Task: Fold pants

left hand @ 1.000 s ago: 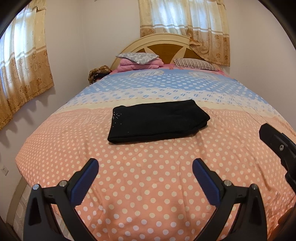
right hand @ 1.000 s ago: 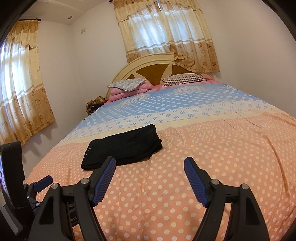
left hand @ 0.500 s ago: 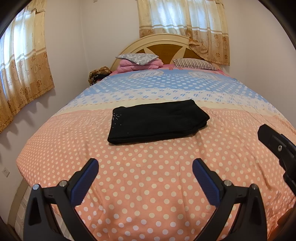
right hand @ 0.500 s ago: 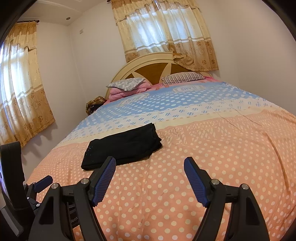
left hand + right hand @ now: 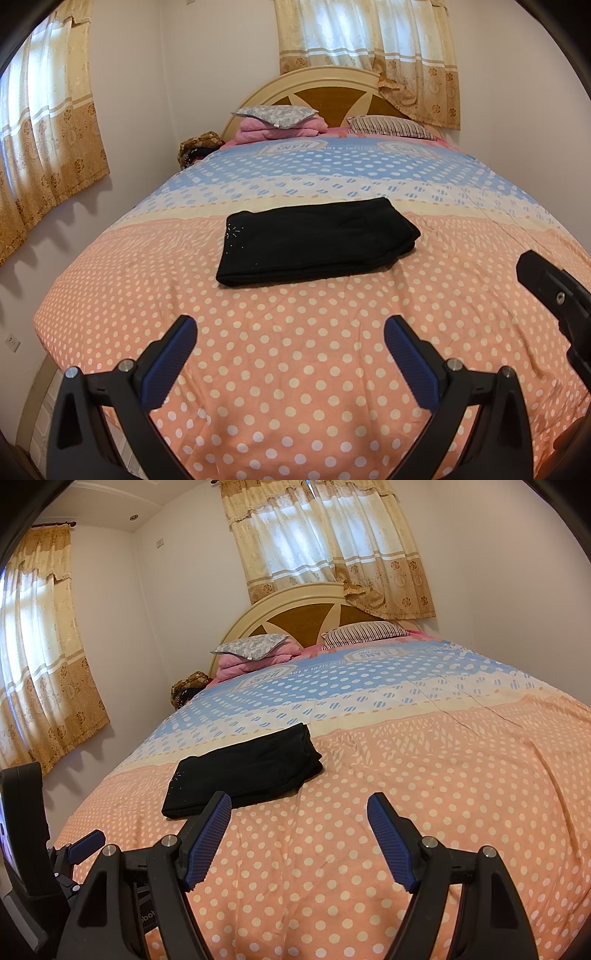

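Black pants lie folded into a neat rectangle on the dotted pink part of the bedspread; a small cluster of studs shows at their left corner. In the right wrist view the pants sit left of centre. My left gripper hovers open over the bedspread, a good way short of the pants, nothing between its blue pads. My right gripper is open too and holds nothing, its left finger overlapping the pants' near edge in the picture. Part of the right gripper's body shows at the left wrist view's right edge.
At the bed's far end, under a curved headboard, lie a grey pillow on pink folded bedding and a striped pillow. A brown bag sits in the corner. Curtained windows hang on the left and back walls.
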The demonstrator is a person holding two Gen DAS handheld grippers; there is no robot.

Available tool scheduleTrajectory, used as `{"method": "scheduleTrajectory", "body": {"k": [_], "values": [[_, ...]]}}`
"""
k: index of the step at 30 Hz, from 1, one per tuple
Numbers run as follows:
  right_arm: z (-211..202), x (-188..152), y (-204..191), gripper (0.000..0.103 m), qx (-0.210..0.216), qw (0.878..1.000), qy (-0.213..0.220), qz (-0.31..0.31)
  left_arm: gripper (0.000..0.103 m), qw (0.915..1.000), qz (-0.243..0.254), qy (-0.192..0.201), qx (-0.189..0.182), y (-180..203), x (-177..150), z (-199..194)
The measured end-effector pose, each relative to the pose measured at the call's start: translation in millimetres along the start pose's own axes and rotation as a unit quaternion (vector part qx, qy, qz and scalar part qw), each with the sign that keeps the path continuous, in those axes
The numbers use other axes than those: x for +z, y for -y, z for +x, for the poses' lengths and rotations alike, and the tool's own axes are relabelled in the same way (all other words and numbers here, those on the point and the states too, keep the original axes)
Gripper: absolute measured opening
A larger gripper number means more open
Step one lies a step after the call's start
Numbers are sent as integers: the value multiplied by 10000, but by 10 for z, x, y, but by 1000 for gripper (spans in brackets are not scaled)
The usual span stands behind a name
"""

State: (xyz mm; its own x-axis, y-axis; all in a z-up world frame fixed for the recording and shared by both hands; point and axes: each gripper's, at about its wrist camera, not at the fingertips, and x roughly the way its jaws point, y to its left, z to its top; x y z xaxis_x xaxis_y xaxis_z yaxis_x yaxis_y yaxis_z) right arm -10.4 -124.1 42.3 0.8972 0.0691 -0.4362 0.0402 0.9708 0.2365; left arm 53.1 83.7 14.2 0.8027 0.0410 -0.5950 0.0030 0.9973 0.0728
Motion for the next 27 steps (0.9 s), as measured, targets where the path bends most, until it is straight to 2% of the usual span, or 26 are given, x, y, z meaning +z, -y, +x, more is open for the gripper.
{"method": "scheduleTrajectory", "body": {"k": [27], "values": [[5, -16, -7, 78, 6, 10000, 3, -2, 103, 10000, -12, -2, 23, -13, 1, 3]]}}
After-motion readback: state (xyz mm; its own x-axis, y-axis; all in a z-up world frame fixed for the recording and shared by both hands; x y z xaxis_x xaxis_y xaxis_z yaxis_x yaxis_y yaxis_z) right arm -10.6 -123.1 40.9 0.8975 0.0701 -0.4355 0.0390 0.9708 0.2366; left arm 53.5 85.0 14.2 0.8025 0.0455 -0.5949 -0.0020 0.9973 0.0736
